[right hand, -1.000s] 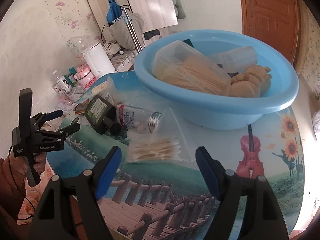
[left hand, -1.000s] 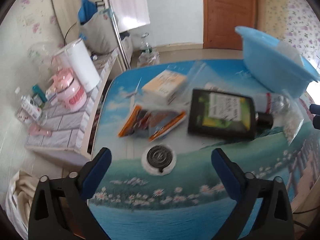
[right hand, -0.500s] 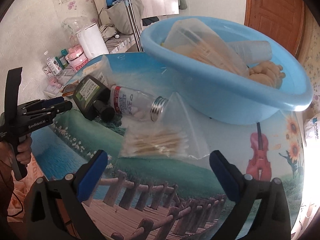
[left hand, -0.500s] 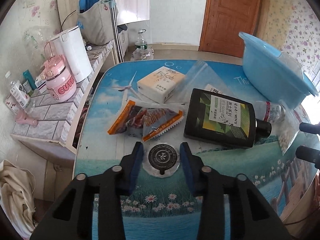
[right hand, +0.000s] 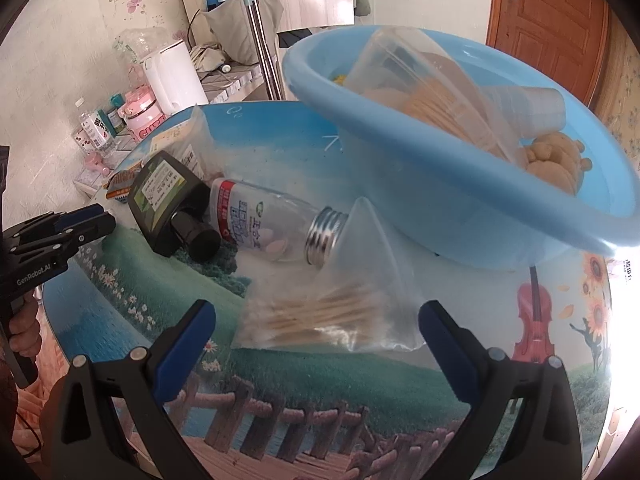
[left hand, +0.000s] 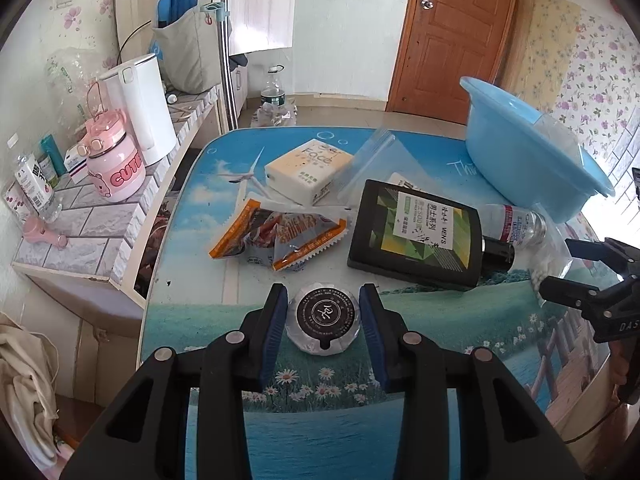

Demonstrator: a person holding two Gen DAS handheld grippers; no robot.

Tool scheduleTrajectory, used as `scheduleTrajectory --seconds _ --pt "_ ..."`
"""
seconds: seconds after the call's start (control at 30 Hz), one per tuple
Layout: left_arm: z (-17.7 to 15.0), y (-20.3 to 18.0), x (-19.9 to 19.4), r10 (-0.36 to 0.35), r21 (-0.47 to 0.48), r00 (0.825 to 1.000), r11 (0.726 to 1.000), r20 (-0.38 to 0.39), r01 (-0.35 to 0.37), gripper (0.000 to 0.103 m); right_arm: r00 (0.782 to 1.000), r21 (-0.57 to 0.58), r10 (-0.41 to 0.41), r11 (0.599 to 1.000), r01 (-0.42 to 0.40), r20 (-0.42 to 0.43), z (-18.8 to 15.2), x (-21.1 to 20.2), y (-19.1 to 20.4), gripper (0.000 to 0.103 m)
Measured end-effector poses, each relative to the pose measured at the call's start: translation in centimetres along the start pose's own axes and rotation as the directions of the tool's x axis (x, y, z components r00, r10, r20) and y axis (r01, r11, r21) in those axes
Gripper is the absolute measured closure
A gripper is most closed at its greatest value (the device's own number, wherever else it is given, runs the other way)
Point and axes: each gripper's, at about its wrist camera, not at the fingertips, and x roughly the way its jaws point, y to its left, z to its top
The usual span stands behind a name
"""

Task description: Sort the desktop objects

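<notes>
My left gripper (left hand: 323, 307) is shut on a round black wrapped disc (left hand: 323, 314) near the table's front edge. Beyond it lie orange snack packets (left hand: 280, 236), a cream tissue pack (left hand: 307, 170), a flat black bottle (left hand: 416, 232) and a clear pill bottle (left hand: 512, 225). My right gripper (right hand: 316, 332) is open, its jaws either side of a clear bag of cotton swabs (right hand: 320, 316). The pill bottle (right hand: 272, 228) and black bottle (right hand: 168, 200) lie just beyond. A blue basin (right hand: 460, 200) holds a plastic box, a cup and a tan toy.
A tiled shelf (left hand: 100, 216) left of the table carries a white kettle (left hand: 138, 108) and a pink jug (left hand: 116, 168). The blue basin (left hand: 520, 152) stands at the table's far right. The left gripper shows in the right wrist view (right hand: 60, 232).
My left gripper moved forward and closed from wide open onto the round black disc. My right gripper moved closer to the swab bag and stayed open.
</notes>
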Motion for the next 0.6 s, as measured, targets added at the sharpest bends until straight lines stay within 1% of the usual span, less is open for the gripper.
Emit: scheduleTrajectory --seconds 0.03,0.07,0.13,0.17,0.2,0.23,0.3,0.47,0.6 --pt "0.0 -0.1 0.0 0.001 0.002 1.000 1.000 0.001 -0.001 0.067 1.000 -0.002 -0.003 1.000 0.003 0.004 0.0 0.0 0.1 0.000" --pt "-0.1 -0.2 -0.1 0.001 0.003 1.000 1.000 0.000 -0.001 0.067 1.000 -0.007 -0.009 1.000 0.009 0.008 0.1 0.1 0.1 0.002" --pt "-0.2 -0.4 -0.1 0.005 0.002 1.000 1.000 -0.003 -0.005 0.067 1.000 -0.021 -0.024 0.999 0.025 0.015 0.1 0.2 0.2 0.012" --pt "-0.2 -0.5 -0.2 0.005 0.002 1.000 1.000 -0.003 -0.005 0.067 1.000 -0.033 -0.019 0.999 0.020 0.020 0.0 0.3 0.3 0.025" --pt "-0.2 -0.6 -0.3 0.005 0.001 1.000 1.000 -0.002 -0.005 0.067 0.999 -0.044 -0.014 0.999 0.015 0.033 -0.1 0.1 0.4 0.030" --pt "-0.3 -0.8 -0.4 0.005 0.001 1.000 1.000 -0.002 -0.005 0.067 0.999 -0.055 -0.019 0.998 0.021 0.044 -0.1 -0.1 0.5 0.033" --pt "-0.4 -1.2 -0.5 0.004 0.006 1.000 1.000 -0.003 -0.004 0.067 0.998 -0.066 -0.028 0.997 0.032 0.055 -0.3 -0.5 0.5 0.034" --pt "-0.5 -2.4 -1.1 -0.009 0.005 1.000 1.000 0.001 0.009 0.067 0.997 -0.024 -0.019 0.999 0.021 0.078 -1.4 -2.2 -0.8 0.034" --pt "-0.8 -3.8 -1.5 -0.022 0.016 1.000 1.000 0.006 0.022 0.067 0.995 0.030 -0.061 0.998 0.059 0.082 -2.9 -3.6 -2.8 0.034"
